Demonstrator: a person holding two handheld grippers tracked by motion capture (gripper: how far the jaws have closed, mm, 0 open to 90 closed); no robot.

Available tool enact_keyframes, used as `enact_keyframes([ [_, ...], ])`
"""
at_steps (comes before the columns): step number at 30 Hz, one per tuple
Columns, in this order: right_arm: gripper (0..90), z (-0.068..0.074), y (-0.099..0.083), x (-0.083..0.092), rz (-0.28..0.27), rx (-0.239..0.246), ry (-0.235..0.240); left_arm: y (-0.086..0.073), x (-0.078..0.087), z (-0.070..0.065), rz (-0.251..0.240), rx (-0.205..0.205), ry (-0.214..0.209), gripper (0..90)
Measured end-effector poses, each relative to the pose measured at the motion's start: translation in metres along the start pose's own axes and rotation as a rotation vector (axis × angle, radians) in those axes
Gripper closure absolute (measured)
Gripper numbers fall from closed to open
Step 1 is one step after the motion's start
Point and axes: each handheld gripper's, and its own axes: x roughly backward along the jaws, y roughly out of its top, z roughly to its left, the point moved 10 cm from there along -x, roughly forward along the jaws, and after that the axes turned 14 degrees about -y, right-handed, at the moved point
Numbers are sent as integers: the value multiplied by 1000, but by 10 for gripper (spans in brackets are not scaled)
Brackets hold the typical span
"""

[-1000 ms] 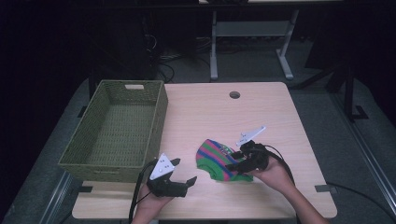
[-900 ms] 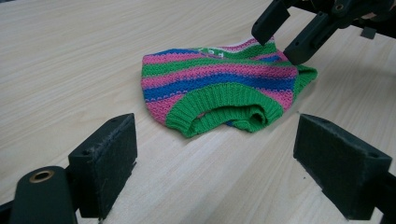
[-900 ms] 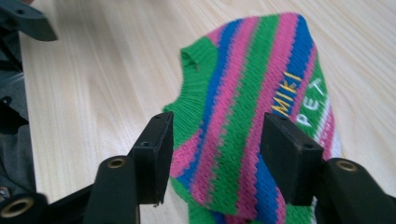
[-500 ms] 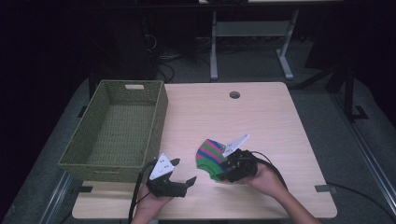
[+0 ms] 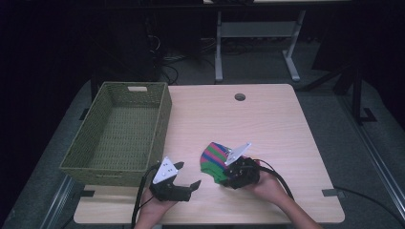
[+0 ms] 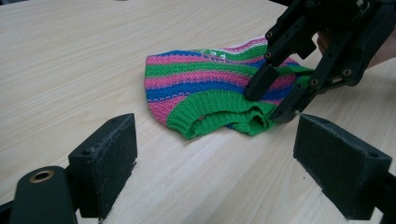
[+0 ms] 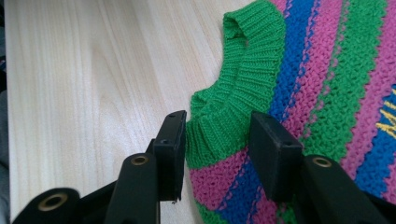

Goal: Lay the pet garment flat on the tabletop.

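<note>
A dark room surrounds a pale wooden table (image 5: 267,124), with metal desk legs and cables on the grey floor beyond its far edge. A woven olive basket (image 5: 95,160) sits at the table's left side, just beyond and to the left of the left gripper (image 5: 186,179), which a hand holds low over the near edge. Its jaws stand wide apart, released, with bare wood between them; in the left gripper view (image 6: 215,163) they frame the knitted piece from a short way off.

That piece is a small striped knit (image 5: 215,160) in pink, green and blue, with a green ribbed cuff (image 6: 219,112), lying flat on the table between the two grippers and nearer the right one. Its long axis runs from the cuff, at the end toward the table's near edge and nearest the left gripper, up toward the far side of the table; the stripes cross that axis. Some yellow stitching (image 7: 390,116) shows on it in the right gripper view.

The right gripper (image 5: 224,174) is set down at the cuff end. Its jaws are partly open and straddle the ribbed cuff edge (image 7: 224,130), not yet clenched on it.
</note>
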Motion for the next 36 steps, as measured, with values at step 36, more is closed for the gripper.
enact_keyframes([
  [36, 718, 5, -4, 6, 22, 1, 100, -1, 0, 0, 6, -2, -3, 132],
])
